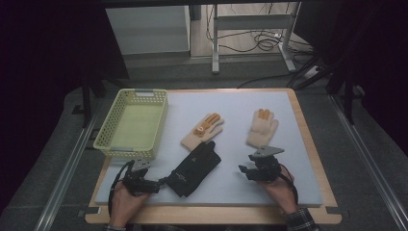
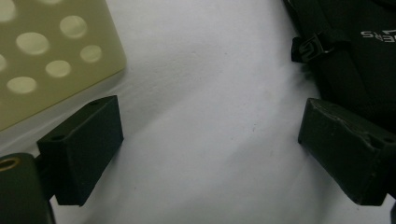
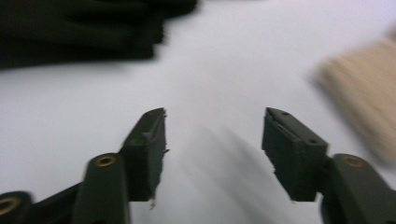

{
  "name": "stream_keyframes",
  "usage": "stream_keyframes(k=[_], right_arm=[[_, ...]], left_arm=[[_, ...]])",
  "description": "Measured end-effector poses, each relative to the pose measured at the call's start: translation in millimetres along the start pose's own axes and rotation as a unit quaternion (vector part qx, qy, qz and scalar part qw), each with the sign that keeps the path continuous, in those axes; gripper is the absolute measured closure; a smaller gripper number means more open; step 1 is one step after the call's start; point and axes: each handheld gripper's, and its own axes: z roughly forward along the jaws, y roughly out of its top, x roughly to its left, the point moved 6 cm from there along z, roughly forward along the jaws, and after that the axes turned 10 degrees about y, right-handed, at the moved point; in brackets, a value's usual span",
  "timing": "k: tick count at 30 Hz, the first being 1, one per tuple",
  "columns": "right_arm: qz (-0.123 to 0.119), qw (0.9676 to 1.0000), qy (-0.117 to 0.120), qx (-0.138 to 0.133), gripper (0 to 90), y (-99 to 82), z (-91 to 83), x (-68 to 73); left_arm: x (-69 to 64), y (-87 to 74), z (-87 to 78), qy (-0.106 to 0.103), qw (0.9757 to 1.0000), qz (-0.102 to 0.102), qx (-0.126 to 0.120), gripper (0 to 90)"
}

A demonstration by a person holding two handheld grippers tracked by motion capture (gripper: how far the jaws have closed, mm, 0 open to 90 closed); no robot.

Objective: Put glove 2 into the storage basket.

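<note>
Nearest, at lower left, the left gripper point(image 1: 155, 186) stands apart and empty just beside the black glove point(image 1: 196, 168); slide one jaw under the cuff before closing. Lower right, the right gripper point(image 1: 244, 171) is apart too, holding nothing, though blurred. Farther up lie two beige gloves point(image 1: 202, 130) point(image 1: 261, 127) and the basket point(image 1: 131, 150), with nothing in the way.

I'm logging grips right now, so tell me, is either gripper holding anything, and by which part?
Nothing is held. The left gripper stands open beside the black glove, and the right gripper is open over bare mat.
</note>
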Motion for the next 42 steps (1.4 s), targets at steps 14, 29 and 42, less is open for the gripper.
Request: stream_keyframes(k=[14, 29, 42], right_arm=[[0.023, 0.9994, -0.027, 0.005, 24.4, -19.1, -4.4, -25.9], [0.021, 0.9994, -0.029, 0.004, 24.4, -19.4, -4.3, -25.7], [0.020, 0.9993, -0.031, 0.004, 24.1, -19.4, -4.3, -25.7]], left_arm=[[0.3, 0.2, -0.5, -0.003, 1.0000, 0.002, 0.002, 6.7], [2.7, 12.9, -34.2, -0.038, 0.9992, -0.006, 0.011, 5.2], [-53.9, 55.4, -22.9, -0.090, 0.9952, 0.032, 0.020, 0.0]])
